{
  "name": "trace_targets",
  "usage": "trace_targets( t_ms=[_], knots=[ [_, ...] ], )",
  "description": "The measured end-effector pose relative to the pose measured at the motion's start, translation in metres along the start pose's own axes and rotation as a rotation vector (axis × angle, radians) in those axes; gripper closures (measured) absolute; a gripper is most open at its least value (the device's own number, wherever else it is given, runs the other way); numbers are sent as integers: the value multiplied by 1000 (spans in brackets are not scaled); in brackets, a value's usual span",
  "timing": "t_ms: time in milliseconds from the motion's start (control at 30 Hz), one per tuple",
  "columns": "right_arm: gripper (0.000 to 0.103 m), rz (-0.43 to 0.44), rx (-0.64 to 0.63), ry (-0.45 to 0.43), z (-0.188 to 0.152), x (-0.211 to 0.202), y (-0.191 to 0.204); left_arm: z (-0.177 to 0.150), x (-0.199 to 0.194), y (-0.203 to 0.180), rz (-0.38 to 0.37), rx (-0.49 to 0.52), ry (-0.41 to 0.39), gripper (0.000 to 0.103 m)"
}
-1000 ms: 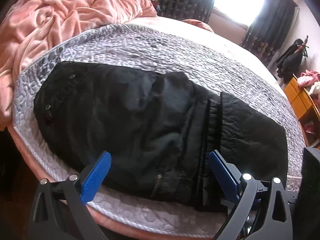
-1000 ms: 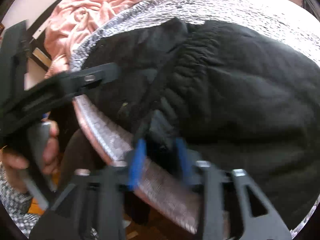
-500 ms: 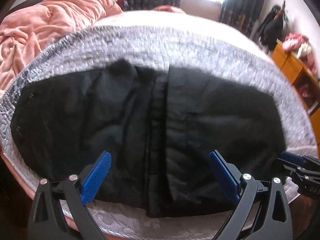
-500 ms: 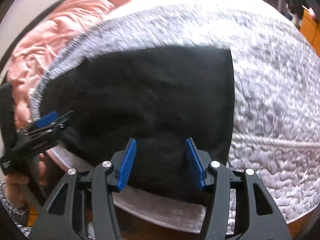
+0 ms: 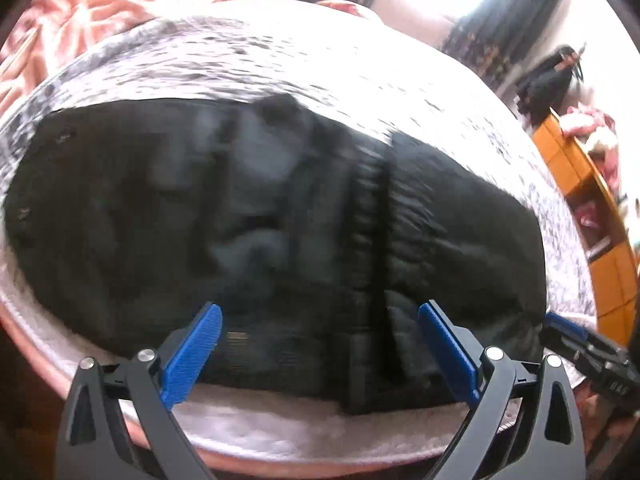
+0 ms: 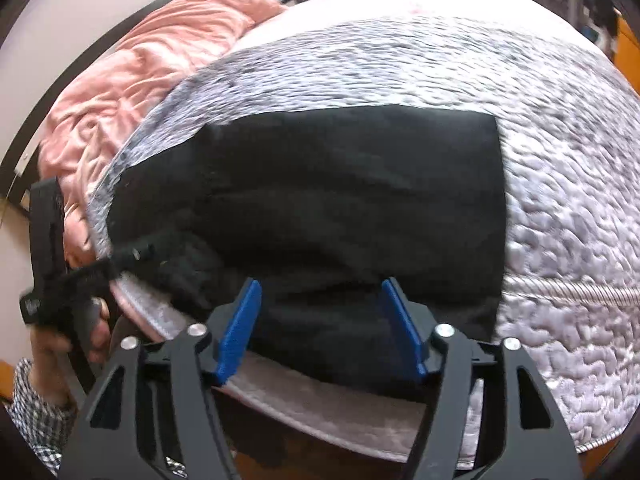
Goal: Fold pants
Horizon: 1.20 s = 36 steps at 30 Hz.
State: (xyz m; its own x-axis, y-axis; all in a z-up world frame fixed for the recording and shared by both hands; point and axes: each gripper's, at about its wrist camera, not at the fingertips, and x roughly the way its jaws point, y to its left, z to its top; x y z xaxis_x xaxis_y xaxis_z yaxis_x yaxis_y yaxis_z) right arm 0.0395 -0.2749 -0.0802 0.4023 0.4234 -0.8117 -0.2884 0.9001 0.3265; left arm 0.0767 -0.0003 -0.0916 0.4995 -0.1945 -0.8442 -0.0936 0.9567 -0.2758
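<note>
The pants [image 5: 280, 220] lie folded on the near edge of the bed [image 6: 560, 220]; my left tool [image 5: 318, 354] and right tool [image 6: 320, 326] hover released over the near hem; I'd pinch both corners evenly before folding across.

Matt black cloth pants [image 6: 320, 200] lie on a quilted, faintly shiny grey bedspread [image 6: 560, 200]; upper left, a soft crumpled pink blanket [image 6: 132, 80]

Grey quilt [image 6: 560, 208], pink blanket [image 6: 152, 64], orange shelf [image 5: 592, 216].
</note>
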Motion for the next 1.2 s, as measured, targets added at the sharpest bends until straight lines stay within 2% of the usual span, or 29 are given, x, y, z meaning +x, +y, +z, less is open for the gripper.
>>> trace_targets(
  t_ms=[133,200,267,367,433,600,767,1000,1067,1133,1200],
  knots=[
    [39,50,-40,18,5,13,23,10,-22,76,-26,-205,-14,5],
    [39,65,-50,47,10,27,34,13,-32,119,1,-300,-37,5],
    [39,70,-62,64,15,36,44,15,-37,150,38,-356,-51,5],
    [39,77,-103,95,20,51,64,17,-41,194,51,-443,-72,6],
    [39,62,-138,112,22,60,77,20,-40,218,32,-499,-84,8],
    [39,34,-172,129,22,75,87,29,-25,277,-65,-649,-92,20],
    [39,43,-155,137,20,79,82,25,-13,311,-142,-728,-109,22],
    [35,20,-176,141,19,87,85,13,-14,320,-219,-754,-155,22],
    [35,25,-176,136,18,87,84,7,-15,323,-269,-783,-187,26],
    [35,32,-170,136,18,87,82,5,-16,328,-305,-795,-213,38],
    [35,34,-166,137,18,88,81,-2,-20,329,-339,-791,-249,43]
  ],
)
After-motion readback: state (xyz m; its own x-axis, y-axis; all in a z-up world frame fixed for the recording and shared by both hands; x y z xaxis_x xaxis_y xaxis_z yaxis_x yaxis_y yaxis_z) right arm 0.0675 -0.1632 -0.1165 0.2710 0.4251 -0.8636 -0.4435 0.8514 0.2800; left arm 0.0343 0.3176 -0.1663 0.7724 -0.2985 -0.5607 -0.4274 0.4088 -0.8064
